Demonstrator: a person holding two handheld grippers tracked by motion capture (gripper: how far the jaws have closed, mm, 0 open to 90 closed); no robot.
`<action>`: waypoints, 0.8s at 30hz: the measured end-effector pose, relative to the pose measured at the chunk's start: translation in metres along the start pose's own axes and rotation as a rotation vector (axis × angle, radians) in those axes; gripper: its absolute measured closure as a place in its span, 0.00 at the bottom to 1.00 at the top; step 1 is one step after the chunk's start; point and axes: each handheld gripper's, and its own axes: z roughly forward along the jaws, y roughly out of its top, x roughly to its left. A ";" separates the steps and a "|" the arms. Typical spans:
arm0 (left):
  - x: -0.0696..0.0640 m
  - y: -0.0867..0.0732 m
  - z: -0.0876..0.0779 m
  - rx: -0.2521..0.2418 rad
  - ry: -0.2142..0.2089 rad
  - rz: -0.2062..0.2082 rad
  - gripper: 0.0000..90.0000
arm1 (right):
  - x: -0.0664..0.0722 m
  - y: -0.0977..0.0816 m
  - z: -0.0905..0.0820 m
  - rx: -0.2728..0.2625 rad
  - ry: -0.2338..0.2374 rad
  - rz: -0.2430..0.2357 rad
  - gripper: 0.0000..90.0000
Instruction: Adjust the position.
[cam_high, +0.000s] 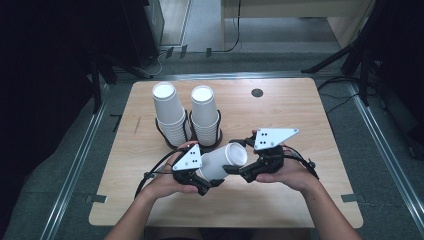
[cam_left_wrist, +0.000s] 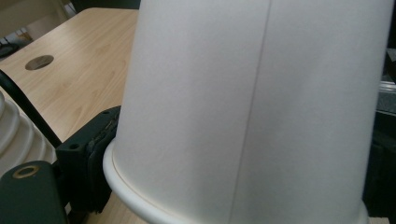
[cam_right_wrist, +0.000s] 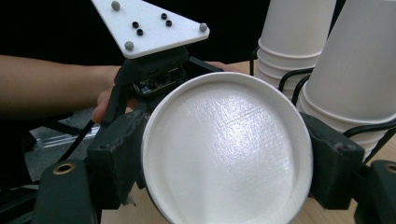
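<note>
While two tall stacks of cups (cam_high: 185, 112) wait in wire holders just beyond them, the left gripper (cam_high: 200, 182) and right gripper (cam_high: 240, 172) both clamp one paper cup (cam_high: 222, 161) sideways between them, apparently mid-transfer, not yet stacked.

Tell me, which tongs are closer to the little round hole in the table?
Right. The right tongs sit below the hole, slightly left of it; the left tongs are lower and farther left.
</note>
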 end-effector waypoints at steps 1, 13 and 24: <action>0.000 0.000 0.000 -0.005 -0.002 -0.002 0.09 | 0.000 0.000 -0.001 -0.002 0.004 -0.001 0.26; -0.003 0.001 0.000 -0.012 -0.008 0.022 0.09 | 0.000 -0.001 -0.001 0.012 0.022 0.009 0.24; -0.004 0.001 0.000 -0.010 -0.003 0.040 0.09 | -0.001 -0.003 0.001 0.029 0.042 0.015 0.24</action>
